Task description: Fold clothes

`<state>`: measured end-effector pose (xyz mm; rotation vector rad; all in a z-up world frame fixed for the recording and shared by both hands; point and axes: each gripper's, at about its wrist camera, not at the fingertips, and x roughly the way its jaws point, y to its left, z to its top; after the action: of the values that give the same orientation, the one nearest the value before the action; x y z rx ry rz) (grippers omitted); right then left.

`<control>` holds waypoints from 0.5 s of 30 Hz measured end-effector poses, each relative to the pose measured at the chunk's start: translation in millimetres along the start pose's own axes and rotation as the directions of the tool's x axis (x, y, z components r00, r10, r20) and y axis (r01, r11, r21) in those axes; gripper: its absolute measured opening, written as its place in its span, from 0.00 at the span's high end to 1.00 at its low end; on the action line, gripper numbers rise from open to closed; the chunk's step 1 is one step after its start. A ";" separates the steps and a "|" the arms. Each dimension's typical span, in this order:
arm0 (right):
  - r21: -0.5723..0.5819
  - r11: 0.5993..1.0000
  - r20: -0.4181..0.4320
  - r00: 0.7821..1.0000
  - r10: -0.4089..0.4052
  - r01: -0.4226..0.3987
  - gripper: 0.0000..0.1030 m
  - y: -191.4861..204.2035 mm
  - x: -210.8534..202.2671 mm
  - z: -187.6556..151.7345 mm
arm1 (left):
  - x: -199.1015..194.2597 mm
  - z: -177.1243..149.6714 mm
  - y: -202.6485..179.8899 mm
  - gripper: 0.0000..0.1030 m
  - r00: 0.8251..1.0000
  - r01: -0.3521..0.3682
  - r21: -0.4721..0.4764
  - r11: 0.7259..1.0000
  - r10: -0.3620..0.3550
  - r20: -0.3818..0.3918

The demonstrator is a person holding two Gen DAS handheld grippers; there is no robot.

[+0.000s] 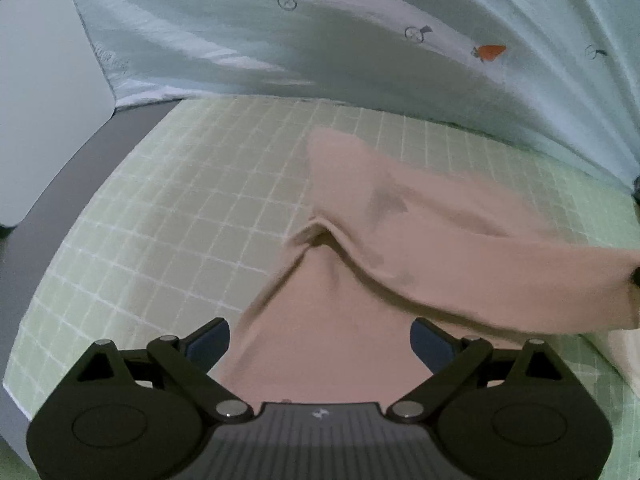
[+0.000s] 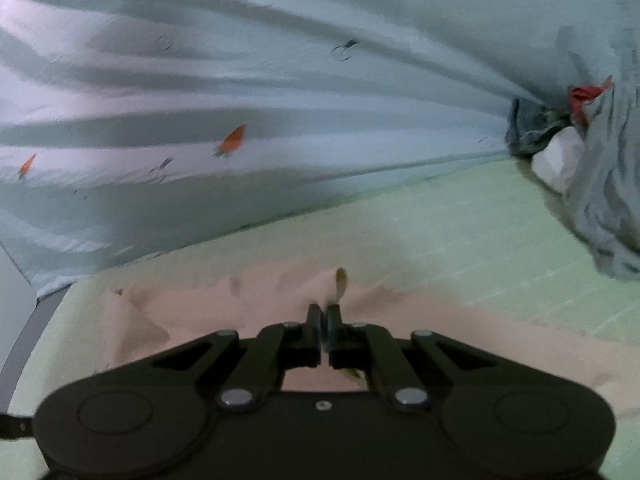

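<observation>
Between the pressed-together fingers of the right gripper [image 2: 324, 314], a fold of the pink garment [image 2: 256, 308] is pinched, a small flap of it sticking up just past the tips. The rest of that cloth spreads out blurred beneath and to either side over the green gridded mat [image 2: 460, 232]; its right end runs off under the gripper body, and its outline is hard to trace. Beyond the mat hangs a pale blue sheet printed with orange carrots [image 2: 200, 80]. At the right edge, seen only from this wrist, sits a heap of other clothes [image 2: 560, 136]: grey-blue, white and a scrap of red, partly cut off by the frame.

The left gripper [image 1: 320, 340] stands spread wide above the pink garment [image 1: 400, 240], its blue-padded fingers [image 1: 208, 344] on either side of the cloth with nothing clamped. This view shows the garment more sharply: a raised ridge runs off toward the right edge, where it is cut off. The grid lines of the mat [image 1: 160, 220] read clearly here, and a grey surface edge [image 1: 52, 208] shows at the left. The carrot sheet [image 1: 360, 40] fills the top.
</observation>
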<state>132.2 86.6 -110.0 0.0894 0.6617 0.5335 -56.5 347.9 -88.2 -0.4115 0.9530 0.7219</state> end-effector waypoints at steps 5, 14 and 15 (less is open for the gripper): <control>-0.022 0.999 0.036 0.999 -0.029 0.029 0.97 -37.0 1.7 11.6 | 7.0 -6.2 -17.2 0.06 0.999 -0.045 -0.038 0.998 0.044 -0.026; -0.006 0.977 -0.109 0.971 -0.211 0.212 0.84 -64.3 39.3 -11.1 | -10.9 -23.9 -13.2 0.06 0.996 -0.091 -0.011 0.996 0.091 0.019; -0.011 0.975 -0.115 0.968 -0.223 0.223 0.73 -58.4 39.2 -14.4 | -12.8 -25.0 -8.5 0.06 0.996 -0.090 -0.017 0.996 0.091 0.025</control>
<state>175.3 54.5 -157.8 -0.0148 0.7751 0.3221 -69.9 321.9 -90.5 -0.3743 0.9471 0.8160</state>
